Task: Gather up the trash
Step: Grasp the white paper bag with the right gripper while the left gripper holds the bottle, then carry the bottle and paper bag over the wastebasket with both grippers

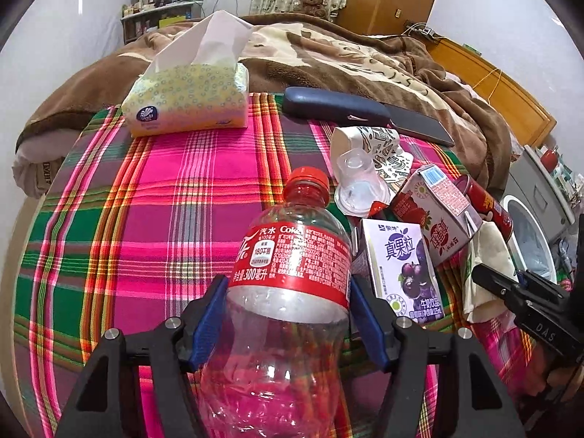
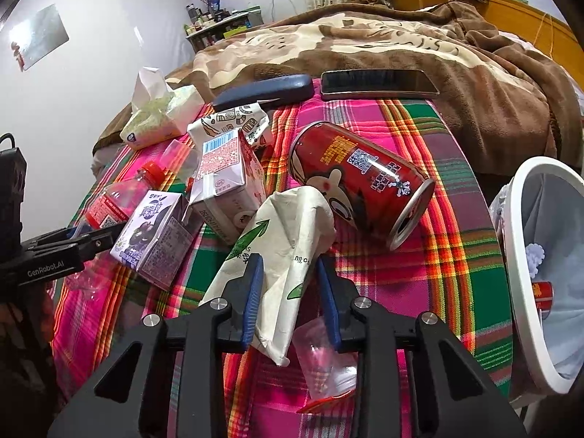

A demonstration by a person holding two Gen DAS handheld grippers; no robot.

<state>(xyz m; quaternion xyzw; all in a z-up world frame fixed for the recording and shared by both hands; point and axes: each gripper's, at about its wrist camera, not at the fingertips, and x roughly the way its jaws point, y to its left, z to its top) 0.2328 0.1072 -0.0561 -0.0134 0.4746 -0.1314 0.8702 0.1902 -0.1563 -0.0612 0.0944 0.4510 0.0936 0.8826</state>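
My left gripper point(image 1: 288, 292) is shut on an empty clear cola bottle point(image 1: 292, 266) with a red label and cap, above the plaid cloth. My right gripper point(image 2: 288, 273) is shut on a crushed white paper cup with green arrows point(image 2: 281, 252); it shows in the left wrist view point(image 1: 485, 255) too. A red can point(image 2: 361, 179) lies on its side ahead. A purple drink carton point(image 2: 153, 237), a pink carton point(image 2: 230, 182), a patterned paper cup point(image 2: 233, 120) and a clear plastic cup point(image 2: 325, 357) lie around.
A white trash bin with a liner point(image 2: 525, 292) stands at the right table edge, a red can inside. A tissue pack point(image 1: 189, 98), a dark glasses case point(image 1: 332, 106) and a phone point(image 2: 379, 82) lie at the far edge. A bed with a brown blanket lies behind.
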